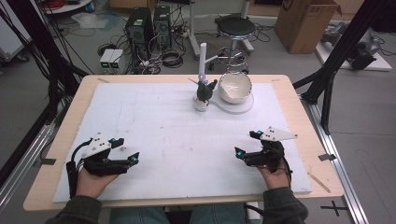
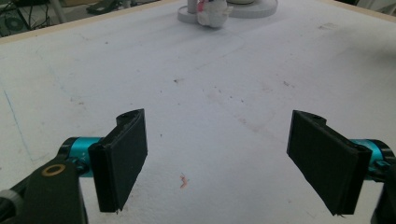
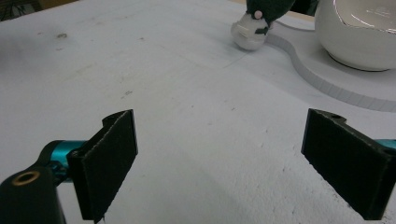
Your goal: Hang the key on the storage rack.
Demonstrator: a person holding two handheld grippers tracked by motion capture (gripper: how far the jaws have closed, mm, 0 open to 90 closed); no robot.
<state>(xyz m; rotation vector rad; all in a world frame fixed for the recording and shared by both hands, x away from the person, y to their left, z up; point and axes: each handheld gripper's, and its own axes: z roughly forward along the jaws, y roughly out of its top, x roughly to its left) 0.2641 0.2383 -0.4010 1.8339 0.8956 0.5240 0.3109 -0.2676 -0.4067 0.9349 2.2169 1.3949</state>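
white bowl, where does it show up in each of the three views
High view: the white bowl sits at the far middle of the table, on a flat white base.
Left gripper view: I cannot make it out; the base's edge is at the top.
Right gripper view: top right corner.
Shared landmark: the small dark-and-white toy beside the base.

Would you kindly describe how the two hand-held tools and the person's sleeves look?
Both the left tool and the right tool are black, with flat black pads, teal joints, a grey three-cornered top plate and a black cable. The sleeves are dark olive.
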